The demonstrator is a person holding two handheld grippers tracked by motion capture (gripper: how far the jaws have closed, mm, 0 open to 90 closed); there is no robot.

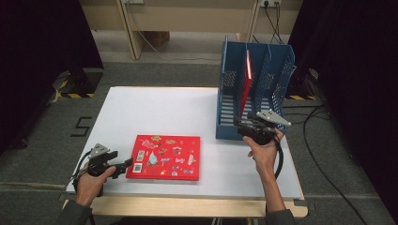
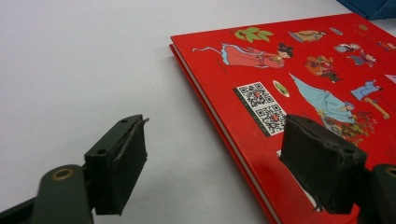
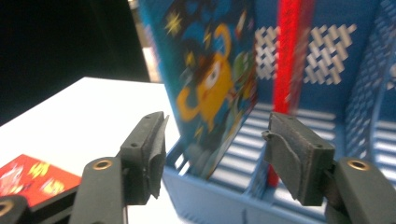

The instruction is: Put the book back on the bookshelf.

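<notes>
A: While the left gripper (image 1: 123, 166) is held at the red picture book's (image 1: 167, 157) left edge, are its jaws spread?
B: Wide apart, nothing held. One pad is seen over the white table (image 1: 187, 108), the other over the cover near the QR codes (image 2: 264, 107). Book lies flat, front-centre of table.
A: Right gripper (image 1: 243, 125)?
B: Jaws wide too, nothing gripped. It is held at the front of the blue file rack (image 1: 253, 89). A blue cartoon-cover book (image 3: 210, 79) is seen leaning in the slot between the pads; a red book (image 1: 247, 82) is stood upright further in.
</notes>
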